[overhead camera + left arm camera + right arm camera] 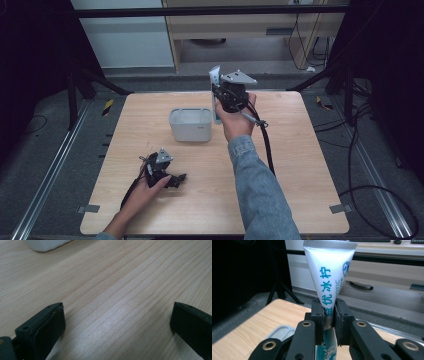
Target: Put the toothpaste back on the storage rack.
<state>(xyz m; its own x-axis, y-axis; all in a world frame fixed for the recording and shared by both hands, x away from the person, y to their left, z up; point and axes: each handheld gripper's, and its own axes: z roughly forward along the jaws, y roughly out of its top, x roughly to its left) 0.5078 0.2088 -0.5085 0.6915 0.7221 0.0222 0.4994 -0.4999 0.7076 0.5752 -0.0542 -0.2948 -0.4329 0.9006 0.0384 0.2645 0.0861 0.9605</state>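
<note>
Above the far side of the table (150,210), I hold my right gripper (329,315) raised, its jaws pinching a white tube (329,277) upright, crimped end up, just right of the grey tub (190,125). My left gripper (162,172) rests low near the front left, jaws spread wide over bare wood. The tube's lower end is hidden behind the jaws

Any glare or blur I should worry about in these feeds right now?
Left gripper view: a sheen patch on the table between the open jaws, and the white tub is soft. Right gripper view: the tube print reads sharp, background blurred. High view: surroundings dark, table evenly lit.
</note>
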